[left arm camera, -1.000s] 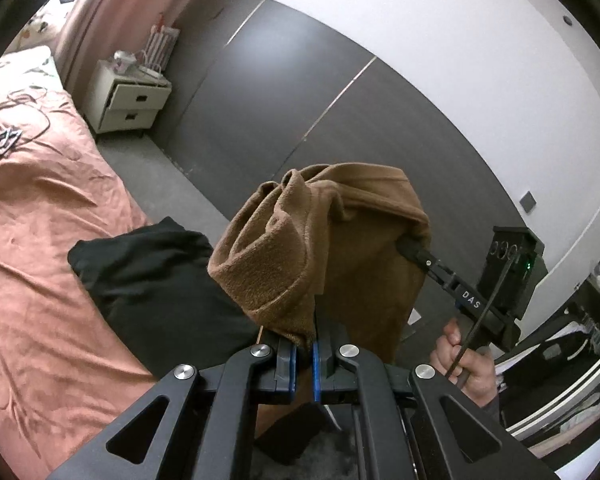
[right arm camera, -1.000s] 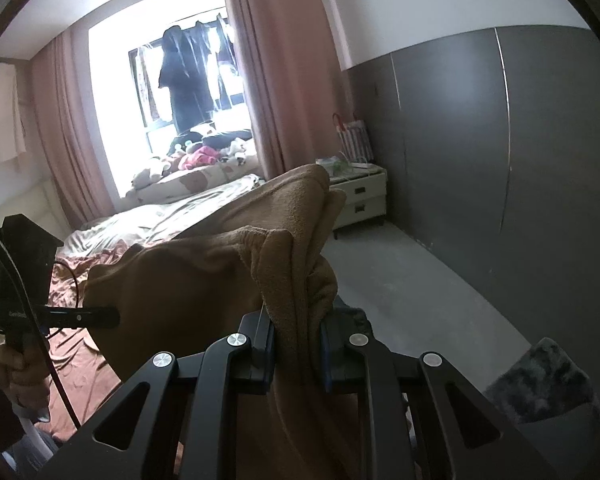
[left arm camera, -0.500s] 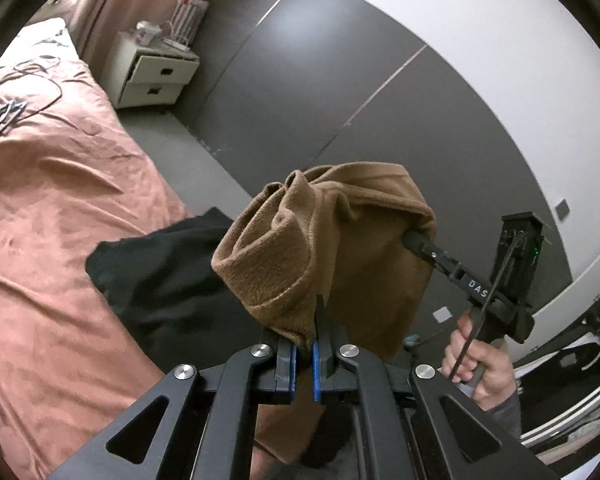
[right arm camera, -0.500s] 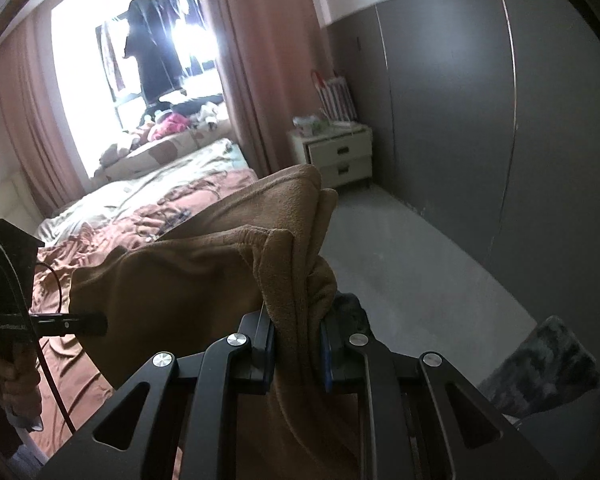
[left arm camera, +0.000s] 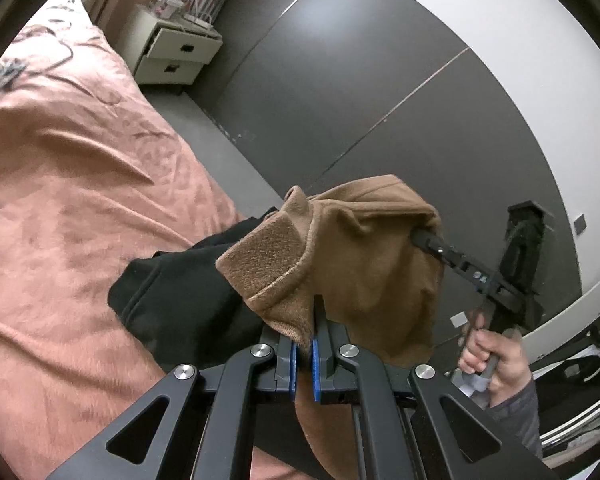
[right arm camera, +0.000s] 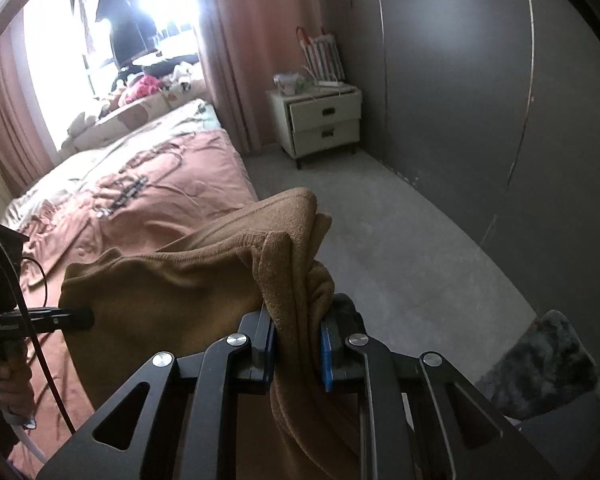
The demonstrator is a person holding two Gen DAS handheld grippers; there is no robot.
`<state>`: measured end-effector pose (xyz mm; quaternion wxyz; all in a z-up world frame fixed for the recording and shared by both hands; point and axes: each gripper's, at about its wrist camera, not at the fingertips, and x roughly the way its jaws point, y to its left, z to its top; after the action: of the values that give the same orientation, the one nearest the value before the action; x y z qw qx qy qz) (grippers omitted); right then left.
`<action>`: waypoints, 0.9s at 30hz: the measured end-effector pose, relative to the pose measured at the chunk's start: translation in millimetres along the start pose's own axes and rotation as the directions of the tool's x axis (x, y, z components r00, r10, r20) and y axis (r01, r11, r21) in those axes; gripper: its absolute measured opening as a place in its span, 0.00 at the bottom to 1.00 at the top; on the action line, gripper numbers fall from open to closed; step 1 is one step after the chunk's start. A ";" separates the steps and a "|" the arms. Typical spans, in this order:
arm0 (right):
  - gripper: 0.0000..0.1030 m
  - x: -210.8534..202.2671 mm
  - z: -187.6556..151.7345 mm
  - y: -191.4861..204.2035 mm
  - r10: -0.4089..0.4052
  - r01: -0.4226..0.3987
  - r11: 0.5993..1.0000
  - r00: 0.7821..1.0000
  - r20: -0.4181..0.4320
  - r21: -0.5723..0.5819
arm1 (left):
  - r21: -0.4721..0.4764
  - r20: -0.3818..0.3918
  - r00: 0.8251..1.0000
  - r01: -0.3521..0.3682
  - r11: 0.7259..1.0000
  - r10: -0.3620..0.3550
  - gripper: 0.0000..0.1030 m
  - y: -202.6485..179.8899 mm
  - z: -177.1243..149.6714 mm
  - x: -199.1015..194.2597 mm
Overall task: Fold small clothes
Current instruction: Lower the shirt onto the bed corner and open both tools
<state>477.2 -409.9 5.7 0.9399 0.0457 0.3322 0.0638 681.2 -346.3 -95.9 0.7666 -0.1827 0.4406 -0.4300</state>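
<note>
- Left wrist view: left gripper point(left arm camera: 305, 336) clenched on brown garment point(left arm camera: 360, 248); black garment point(left arm camera: 188, 292) at bed's point(left arm camera: 60, 184) edge
- Right gripper point(right arm camera: 298, 334) grasping same brown garment point(right arm camera: 188, 280)

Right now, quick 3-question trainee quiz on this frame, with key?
1. True or false: both grippers are clamped on the brown garment.
2. What lies on the pink bed just behind that garment? A) black garment B) white towel C) striped bag
3. Fill in: the white nightstand has ___ drawers.

Key: 1 true: left gripper and right gripper each pinch an end of it, held up between them. 2 A, the black garment. 3 two.
</note>
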 end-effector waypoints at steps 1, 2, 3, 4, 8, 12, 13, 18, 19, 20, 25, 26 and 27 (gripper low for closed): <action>0.14 5.2 2.2 0.3 0.000 0.000 1.000 1.000 -0.003 -0.002 | -0.007 0.002 1.000 -0.003 1.000 0.003 0.05 5.7 0.5 1.9; 0.14 11.2 5.2 2.4 -0.001 0.001 1.000 1.000 -0.004 -0.003 | -0.009 0.008 1.000 -0.008 1.000 0.008 0.05 11.0 0.9 3.7; 0.14 16.8 6.1 3.7 -0.012 0.012 1.000 1.000 -0.007 -0.004 | -0.002 0.018 1.000 -0.017 1.000 0.017 0.05 16.6 1.4 5.9; 0.14 22.1 7.1 5.5 -0.034 0.034 0.999 0.999 -0.014 -0.013 | 0.009 0.023 0.998 -0.059 0.998 0.059 0.05 21.4 1.5 9.7; 0.42 53.4 6.5 7.3 -0.148 0.147 0.989 0.983 -0.112 -0.018 | -0.041 -0.059 0.977 -0.208 0.977 0.206 0.18 51.8 -6.7 34.9; 0.66 36.4 13.4 6.5 -0.153 0.153 0.988 0.983 -0.097 -0.001 | -0.093 -0.043 0.972 -0.232 0.968 0.229 0.54 70.7 -15.0 26.3; 0.67 29.9 11.9 5.5 -0.153 0.154 0.988 0.984 -0.090 0.001 | -0.102 -0.027 0.973 -0.233 0.967 0.231 0.57 72.2 -16.5 20.3; 0.67 0.8 4.8 3.1 -0.130 0.134 0.991 0.985 -0.109 0.025 | -0.116 -0.019 0.970 -0.241 0.964 0.240 0.58 72.5 -20.2 -3.4; 0.67 -5.1 -0.5 1.5 -0.124 0.128 0.991 0.986 -0.112 0.027 | -0.113 -0.016 0.969 -0.245 0.963 0.245 0.58 68.9 -21.7 -10.3; 0.67 -7.6 -3.6 3.0 -0.116 0.120 0.992 0.986 -0.117 0.027 | -0.112 -0.015 0.969 -0.246 0.963 0.246 0.58 65.8 -22.9 -15.5; 0.74 -40.1 -8.0 9.7 -0.071 0.077 0.997 0.984 -0.165 0.029 | -0.106 -0.002 0.959 -0.283 0.953 0.285 0.68 48.2 -30.9 -43.2; 0.81 -50.0 -7.7 11.0 -0.070 0.075 0.997 0.984 -0.161 0.026 | -0.104 0.001 0.957 -0.289 0.952 0.290 0.71 43.9 -32.2 -47.9; 0.84 -64.7 -7.4 12.4 -0.068 0.072 0.997 0.986 -0.154 0.022 | -0.101 0.003 0.955 -0.294 0.951 0.295 0.75 38.9 -34.0 -53.9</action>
<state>421.5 -407.1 41.6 0.9126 0.0421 0.4057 0.0294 659.2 -276.7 -112.1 0.8159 -0.1568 0.4770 -0.2867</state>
